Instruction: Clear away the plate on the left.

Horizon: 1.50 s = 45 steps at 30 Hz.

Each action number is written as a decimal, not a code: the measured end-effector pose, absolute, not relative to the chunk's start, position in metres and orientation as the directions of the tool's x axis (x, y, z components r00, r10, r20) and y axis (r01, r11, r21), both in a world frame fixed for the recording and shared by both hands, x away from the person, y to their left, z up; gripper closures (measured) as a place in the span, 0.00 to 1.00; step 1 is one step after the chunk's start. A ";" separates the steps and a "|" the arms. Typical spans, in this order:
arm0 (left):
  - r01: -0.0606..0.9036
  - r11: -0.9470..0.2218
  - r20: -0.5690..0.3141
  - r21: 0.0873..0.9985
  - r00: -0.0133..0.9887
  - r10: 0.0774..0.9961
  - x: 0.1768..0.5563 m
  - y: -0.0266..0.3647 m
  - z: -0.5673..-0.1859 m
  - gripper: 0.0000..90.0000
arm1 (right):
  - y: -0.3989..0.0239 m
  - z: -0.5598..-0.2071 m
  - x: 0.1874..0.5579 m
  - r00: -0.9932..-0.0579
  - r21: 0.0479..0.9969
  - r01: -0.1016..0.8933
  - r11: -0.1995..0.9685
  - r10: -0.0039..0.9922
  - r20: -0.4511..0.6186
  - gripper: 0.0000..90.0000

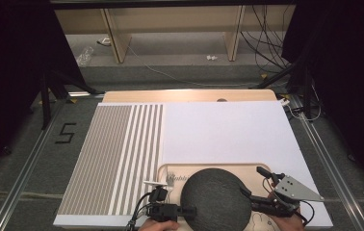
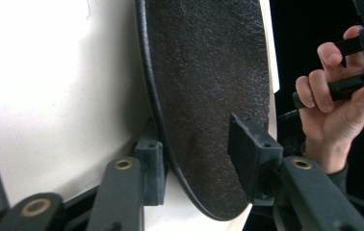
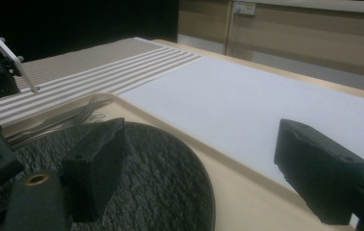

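At the near edge of the table, the left gripper stood with its jaws spread on either side of the dark round plate's rim, not pressing it. The right gripper was spread too, one jaw over the plate's other edge. The plate lay in a pale wooden tray, forks beside it, near a striped mat.
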<state>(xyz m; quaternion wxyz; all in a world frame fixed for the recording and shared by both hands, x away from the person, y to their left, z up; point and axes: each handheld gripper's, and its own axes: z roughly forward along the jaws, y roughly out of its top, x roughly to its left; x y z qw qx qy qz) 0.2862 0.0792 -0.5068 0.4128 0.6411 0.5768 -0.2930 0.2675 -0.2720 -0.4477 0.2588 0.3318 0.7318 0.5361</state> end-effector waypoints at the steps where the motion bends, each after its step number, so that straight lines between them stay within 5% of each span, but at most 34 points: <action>1: 0.980 -0.005 -0.845 0.198 0.174 0.505 0.286 0.079 -0.505 0.61 | -0.272 -0.448 0.268 -0.646 0.957 0.208 0.204 0.763 -0.022 0.22; 10: 0.938 -0.153 -0.741 0.311 0.341 0.578 0.284 0.075 -0.491 0.52 | -0.271 -0.448 0.267 -0.649 0.957 0.206 0.204 0.760 -0.023 0.22; 45: 0.707 -0.210 -0.398 0.675 0.589 0.703 0.279 0.102 -0.444 0.37 | -0.270 -0.447 0.266 -0.657 0.957 0.210 0.200 0.754 -0.013 0.22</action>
